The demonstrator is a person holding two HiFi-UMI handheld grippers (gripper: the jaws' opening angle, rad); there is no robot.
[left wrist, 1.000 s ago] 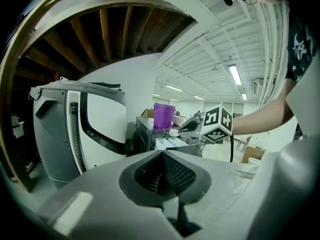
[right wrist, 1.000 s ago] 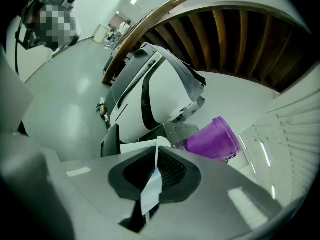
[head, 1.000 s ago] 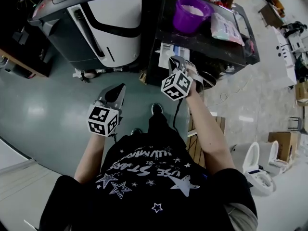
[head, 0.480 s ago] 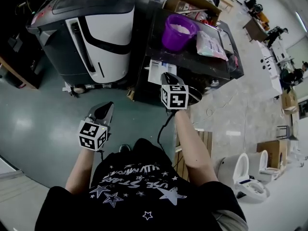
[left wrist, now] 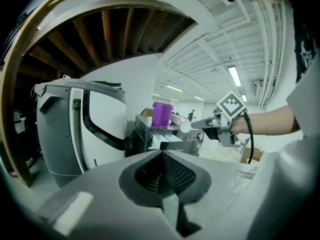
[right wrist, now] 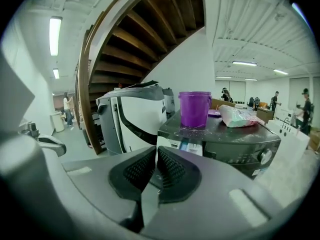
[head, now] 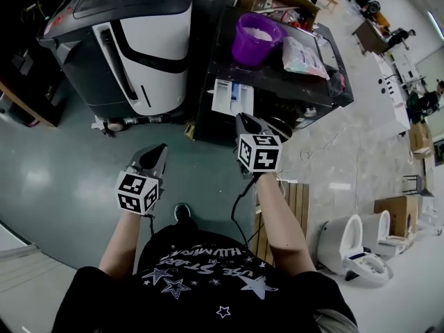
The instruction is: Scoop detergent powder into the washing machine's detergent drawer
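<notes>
We are judging the detergent powder (head: 258,35) loose, light and quick to spill; it is sitting in the purple bucket (head: 243,50) atop the washing machine (head: 298,92), behind the pulled-out drawer (head: 225,97). It is wanting a scoop, and we are seeing none. The left tongs (head: 159,151) and right tongs (head: 244,123) are hanging clenched, seemingly empty, short of the machine. A bag (head: 303,55) is crowding the bucket.

White print on the person's black T-shirt (head: 208,272), lower centre of the head view, stands upside down, apparently "USE STARS"; the rest unclear.
</notes>
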